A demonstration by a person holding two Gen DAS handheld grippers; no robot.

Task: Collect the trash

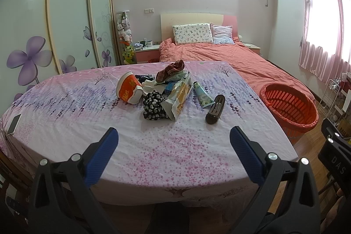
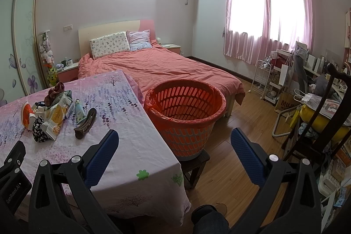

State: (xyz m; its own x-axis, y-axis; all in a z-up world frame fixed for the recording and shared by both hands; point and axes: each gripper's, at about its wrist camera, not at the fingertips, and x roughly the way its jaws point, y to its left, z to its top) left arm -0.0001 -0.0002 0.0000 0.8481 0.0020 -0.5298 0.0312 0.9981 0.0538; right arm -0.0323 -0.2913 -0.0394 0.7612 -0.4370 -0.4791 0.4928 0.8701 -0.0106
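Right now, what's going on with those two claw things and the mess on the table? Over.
Left gripper open, empty. Right gripper open, empty. Trash pile untouched on table. Orange basket beside it. Nothing blocking.

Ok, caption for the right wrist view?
Open right gripper faces the lined orange basket beside the cluttered table.

"GenRobot.AI" runs along the left gripper's body (image 2: 13, 191) at eight o'clock; "DAS" marks the right gripper's body (image 1: 337, 165) at four o'clock; "MUJI" on a paper bag (image 2: 286, 101) at three o'clock.

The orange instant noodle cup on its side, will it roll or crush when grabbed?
The noodle cup lies tipped on the cloth, so a nudge would probably roll it in a curve. It looks empty and thin-walled, so likely light and apt to dent under the fingers.
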